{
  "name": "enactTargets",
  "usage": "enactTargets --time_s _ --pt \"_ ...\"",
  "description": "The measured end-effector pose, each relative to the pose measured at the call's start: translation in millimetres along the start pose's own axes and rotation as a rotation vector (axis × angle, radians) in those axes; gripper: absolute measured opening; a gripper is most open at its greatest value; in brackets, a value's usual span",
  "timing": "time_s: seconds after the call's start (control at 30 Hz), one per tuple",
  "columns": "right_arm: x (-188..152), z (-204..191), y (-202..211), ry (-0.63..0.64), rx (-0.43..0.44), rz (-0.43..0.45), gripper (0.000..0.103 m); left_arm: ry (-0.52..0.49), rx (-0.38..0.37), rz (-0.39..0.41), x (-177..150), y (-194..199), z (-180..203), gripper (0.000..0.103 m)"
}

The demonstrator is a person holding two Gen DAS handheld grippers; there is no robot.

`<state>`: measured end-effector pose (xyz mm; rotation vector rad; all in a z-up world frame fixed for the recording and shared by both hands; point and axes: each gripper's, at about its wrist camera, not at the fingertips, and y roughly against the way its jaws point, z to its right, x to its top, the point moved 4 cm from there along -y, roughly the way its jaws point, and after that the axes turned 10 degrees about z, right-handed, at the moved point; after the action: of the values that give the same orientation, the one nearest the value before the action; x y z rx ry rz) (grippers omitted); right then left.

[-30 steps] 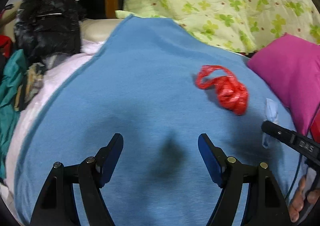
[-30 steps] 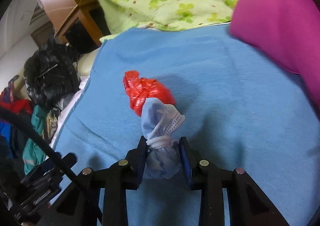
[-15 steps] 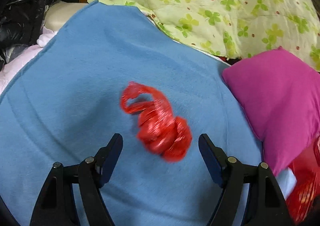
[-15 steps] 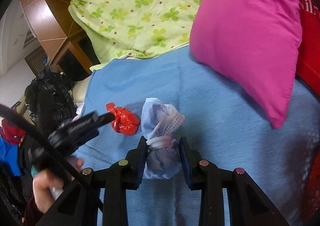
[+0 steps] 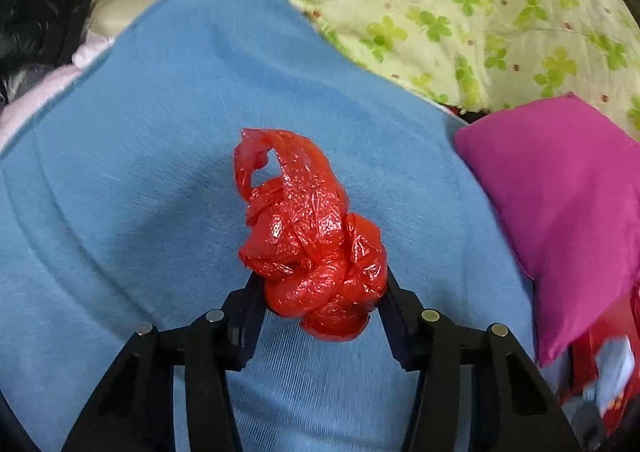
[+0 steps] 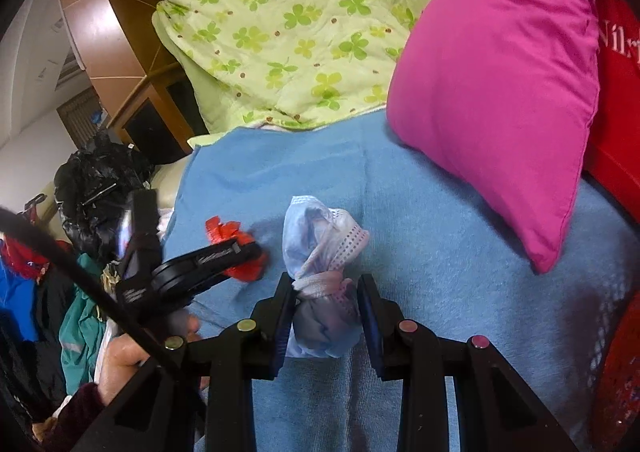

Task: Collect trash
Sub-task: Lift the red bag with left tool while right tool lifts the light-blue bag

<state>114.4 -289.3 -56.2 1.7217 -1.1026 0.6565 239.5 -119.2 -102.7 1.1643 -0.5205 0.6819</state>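
A crinkled, glossy red plastic bag (image 5: 312,240), twisted into a knotted lump with one loop sticking up, lies on a blue fleece blanket (image 5: 140,179) with a fine ribbed nap. The left gripper (image 5: 320,288) has just been closing its jaws, which now press both sides of the lump. The right gripper (image 6: 326,292) is clenched on a crumpled pale-blue face mask (image 6: 320,252), its white perforated edge and elastic band wound round the middle, held just above the blanket. Beyond lie a quilted light-green cover (image 6: 288,19) printed with clover leaves and a smooth magenta pillow (image 6: 500,91). A red bag (image 6: 618,91) at the right edge shows white letters, "Nilr", cut off. A black plastic sack (image 6: 96,187) and heaped clothes (image 6: 80,316) crowd the blanket's left side.
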Motion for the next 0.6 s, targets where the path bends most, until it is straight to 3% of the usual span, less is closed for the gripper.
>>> enactTargets --time_s 0.17,0.37,0.5,0.6 --pt "7.3 -5.0 19.6 0.001 0.004 0.047 0.034 -0.125 0.023 0.069 -8.6 63.1 13.5 0.054" --pt "16.5 -12.6 57.5 0.003 0.027 0.121 0.034 -0.264 0.049 0.210 -24.4 146.2 30.7 0.054" --pt "18.2 -14.1 82.0 0.019 0.013 0.162 0.034 -0.332 0.079 0.301 -37.3 179.6 33.5 0.054" --pt "18.2 -15.8 102.1 0.037 -0.008 0.188 0.034 -0.365 0.082 0.320 -45.0 188.0 35.8 0.054"
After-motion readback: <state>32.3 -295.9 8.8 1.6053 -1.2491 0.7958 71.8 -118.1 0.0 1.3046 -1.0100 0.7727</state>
